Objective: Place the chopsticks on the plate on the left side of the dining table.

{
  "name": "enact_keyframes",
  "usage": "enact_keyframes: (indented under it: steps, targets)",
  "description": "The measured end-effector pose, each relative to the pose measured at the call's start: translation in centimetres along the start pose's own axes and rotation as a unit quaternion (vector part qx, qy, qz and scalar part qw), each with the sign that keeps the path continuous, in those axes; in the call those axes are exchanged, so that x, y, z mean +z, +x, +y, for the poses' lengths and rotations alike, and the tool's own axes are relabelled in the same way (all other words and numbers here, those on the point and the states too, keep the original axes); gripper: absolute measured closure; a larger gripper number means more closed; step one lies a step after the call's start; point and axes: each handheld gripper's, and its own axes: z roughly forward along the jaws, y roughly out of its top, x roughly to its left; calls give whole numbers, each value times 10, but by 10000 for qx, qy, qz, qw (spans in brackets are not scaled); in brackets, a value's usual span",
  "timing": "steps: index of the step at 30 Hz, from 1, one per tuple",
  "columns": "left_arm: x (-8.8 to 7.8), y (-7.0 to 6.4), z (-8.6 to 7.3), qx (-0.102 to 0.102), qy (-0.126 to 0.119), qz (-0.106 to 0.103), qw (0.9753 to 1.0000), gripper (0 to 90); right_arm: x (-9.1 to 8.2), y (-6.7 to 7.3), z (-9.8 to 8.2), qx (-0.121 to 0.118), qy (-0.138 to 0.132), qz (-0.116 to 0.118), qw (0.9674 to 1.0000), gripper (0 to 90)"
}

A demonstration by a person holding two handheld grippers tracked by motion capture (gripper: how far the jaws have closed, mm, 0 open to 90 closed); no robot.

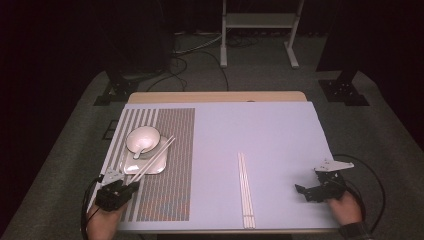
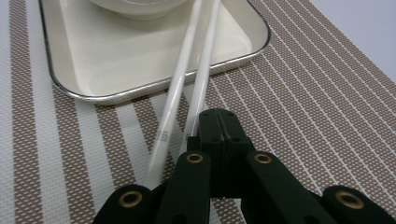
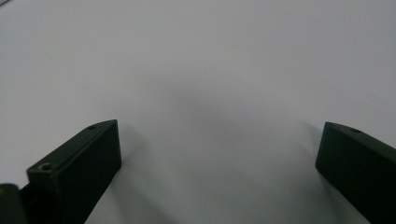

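Writing: small mark printed on chopsticks (image 2: 180, 88), unreadable.
L gripper (image 1: 131, 187): jaws closed on chopsticks, tips laid over tray (image 1: 161, 165), near-left.
R gripper (image 1: 304, 192): jaws open, near-right.
Surface: white worktop (image 1: 270, 135), striped mat (image 1: 172, 150).

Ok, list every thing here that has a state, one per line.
Left claw: shut, its tip beside the held chopsticks.
Right claw: open, holding nothing, over bare table.
Held chopsticks: propped across the tray rim, near ends at the left claw.
Spare chopsticks: flat on the table, untouched.
Bowl: upright on the tray, spoon inside.
Tray: flat on the mat.
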Motion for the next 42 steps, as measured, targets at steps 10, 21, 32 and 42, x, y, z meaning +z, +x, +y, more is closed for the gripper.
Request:
enact_keyframes:
  steps: [10,21,32,42]
  targets:
    - [2,5,2,-44,-13,74,10000,897,0,0,0,-2,-2,-1,10000,0]
    - [5,10,6,-63,-57,144,9999,897,0,0,0,-6,-1,0,10000,0]
    - [8,17,9,-99,-92,277,9995,898,0,0,0,-9,-2,-1,10000,0]
    - [9,24,10,-159,-108,387,9991,898,0,0,0,-6,-6,-1,10000,0]
